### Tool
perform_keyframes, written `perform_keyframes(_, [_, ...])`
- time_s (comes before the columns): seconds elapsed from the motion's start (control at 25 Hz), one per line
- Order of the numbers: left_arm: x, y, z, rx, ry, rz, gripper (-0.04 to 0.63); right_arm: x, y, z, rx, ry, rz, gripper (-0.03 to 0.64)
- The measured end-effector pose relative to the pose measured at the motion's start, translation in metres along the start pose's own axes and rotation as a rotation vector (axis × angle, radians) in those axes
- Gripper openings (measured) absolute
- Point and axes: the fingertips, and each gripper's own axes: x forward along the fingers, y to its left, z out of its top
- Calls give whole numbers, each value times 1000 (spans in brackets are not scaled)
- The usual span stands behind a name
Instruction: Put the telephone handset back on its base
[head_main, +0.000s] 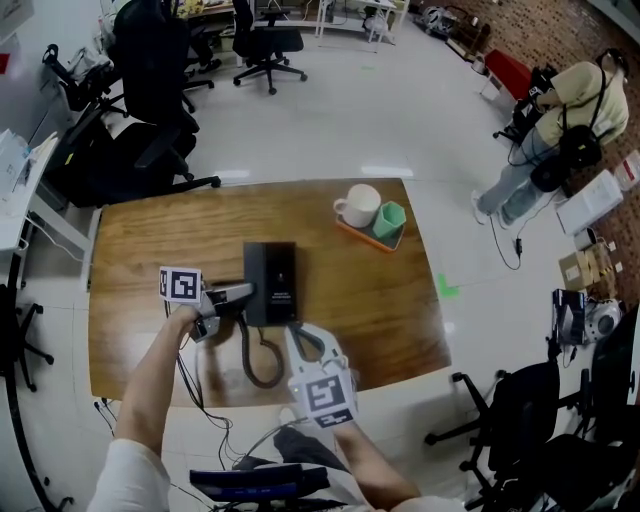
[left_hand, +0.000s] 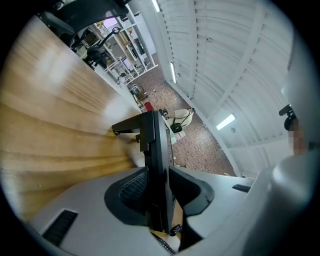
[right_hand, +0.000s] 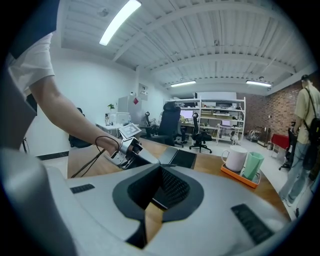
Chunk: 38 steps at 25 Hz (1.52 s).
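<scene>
A black telephone base (head_main: 280, 272) sits mid-table. Its handset (head_main: 254, 290) lies along the base's left side, and the coiled cord (head_main: 262, 368) loops toward the table's front edge. My left gripper (head_main: 243, 294) comes in from the left at the handset. In the left gripper view the handset (left_hand: 159, 150) stands edge-on between the jaws, with a gap beside the ribbed pad (left_hand: 131, 187); the left gripper (left_hand: 156, 176) is open around it. My right gripper (head_main: 311, 337) hovers in front of the base, open and empty. It (right_hand: 156, 192) looks onto the phone (right_hand: 178, 158) and the left gripper (right_hand: 131, 150).
An orange tray (head_main: 362, 237) at the table's far right carries a white mug (head_main: 358, 205) and a green cup (head_main: 390, 220). Office chairs (head_main: 150, 110) stand beyond the far left corner. A person (head_main: 565, 115) stands off to the right. The table's front edge (head_main: 250, 395) runs just behind my right gripper.
</scene>
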Motion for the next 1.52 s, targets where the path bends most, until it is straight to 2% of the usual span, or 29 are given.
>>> perform_keyframes(0.28, [-10, 8, -1, 5, -26, 103, 130, -3, 6, 4, 4, -17, 1, 5])
perform_keyframes(0.56, [-25, -13, -1, 115, -72, 169, 123, -11, 15, 9, 6, -35, 1, 5])
perform_keyframes(0.72, [-33, -42, -3, 184, -112, 150, 78, -19, 21, 18, 1, -61, -4, 5])
perform_keyframes(0.8, [-37, -58, -4, 217, -139, 137, 28, -24, 26, 23, -4, -75, -4, 5])
perform_keyframes(1.08, [-43, -113, -40, 315, -125, 81, 28, -50, 48, 32, -17, -114, -5, 5])
perform_keyframes(1.2, [-50, -136, -52, 328, -153, 45, 0, -61, 58, 35, -24, -127, -7, 5])
perform_keyframes(1.32, [-61, -159, -64, 349, -177, 22, 0, -73, 70, 37, -31, -139, -11, 5])
perform_keyframes(1.4, [-70, -177, -73, 389, -192, 22, 0, -81, 80, 39, -34, -149, -10, 5])
perform_keyframes(1.52, [-89, -209, -89, 497, -231, 38, 0, -97, 100, 41, -37, -168, 6, 5])
